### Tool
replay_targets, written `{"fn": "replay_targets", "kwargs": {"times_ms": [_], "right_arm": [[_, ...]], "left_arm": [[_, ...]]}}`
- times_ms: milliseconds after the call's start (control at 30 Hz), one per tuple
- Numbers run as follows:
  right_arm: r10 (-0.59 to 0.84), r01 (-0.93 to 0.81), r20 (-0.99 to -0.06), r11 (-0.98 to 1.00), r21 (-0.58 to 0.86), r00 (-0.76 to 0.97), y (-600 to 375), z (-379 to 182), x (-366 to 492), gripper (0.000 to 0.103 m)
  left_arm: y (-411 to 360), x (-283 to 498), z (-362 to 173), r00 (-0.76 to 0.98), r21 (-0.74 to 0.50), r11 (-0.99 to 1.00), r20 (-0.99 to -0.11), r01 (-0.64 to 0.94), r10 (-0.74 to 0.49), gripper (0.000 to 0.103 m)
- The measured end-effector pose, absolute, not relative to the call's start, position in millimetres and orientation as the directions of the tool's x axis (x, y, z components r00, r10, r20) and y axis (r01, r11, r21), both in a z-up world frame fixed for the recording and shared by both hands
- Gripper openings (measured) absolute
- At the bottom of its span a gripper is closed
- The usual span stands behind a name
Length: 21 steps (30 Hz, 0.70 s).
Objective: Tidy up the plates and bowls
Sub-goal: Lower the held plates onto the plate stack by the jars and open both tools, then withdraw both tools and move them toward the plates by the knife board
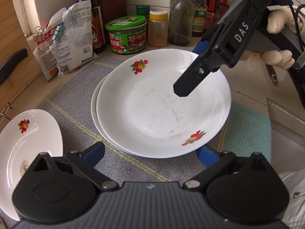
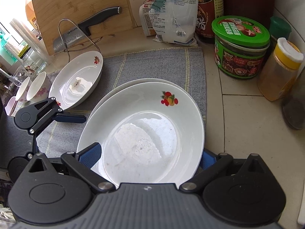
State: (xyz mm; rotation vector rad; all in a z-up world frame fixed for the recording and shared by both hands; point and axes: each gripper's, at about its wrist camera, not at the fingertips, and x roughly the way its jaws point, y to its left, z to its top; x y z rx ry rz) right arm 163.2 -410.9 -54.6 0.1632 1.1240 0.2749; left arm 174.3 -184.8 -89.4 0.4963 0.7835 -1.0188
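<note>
The stacked plates (image 2: 141, 129) are resting on the grey mat (image 2: 156, 64) on the bench. The right gripper (image 2: 150, 152) is being held around their near rim, fingers apart. The third plate (image 2: 76, 82) is lying at ten o'clock, nearer the left gripper (image 1: 150, 152), also spread apart.

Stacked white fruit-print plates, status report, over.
Both grippers open: left gripper at near rim, right gripper straddling top white fruit-print plate. Third soiled white plate apart on grey mat.

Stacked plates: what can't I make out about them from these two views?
- Lower plate: only a rim sliver shows in both views; top plate covers the rest.
- Right gripper: grip on the rim is unclear in both views.
- Side plate: left wrist view cuts its edge.
</note>
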Motion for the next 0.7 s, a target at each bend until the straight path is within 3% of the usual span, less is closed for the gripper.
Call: {"fn": "replay_targets", "kwargs": {"times_ms": [367, 700], "right_arm": [[0.229, -0.116, -0.888, 0.973, 0.199, 0.398, -406.2, -56.0, 147.4, 0.103], [0.12, -0.219, -0.863, 0.976, 0.011, 0.491, -376.7, -35.5, 135.8, 0.103]], "left_arm": [[-183.3, 169.8, -88.5, 0.323, 0.019, 0.485, -0.768, 0.874, -0.553, 0.101], [-166.5, 152.0, -70.6, 0.396, 0.015, 0.569, -0.734, 0.822, -0.552, 0.101]]}}
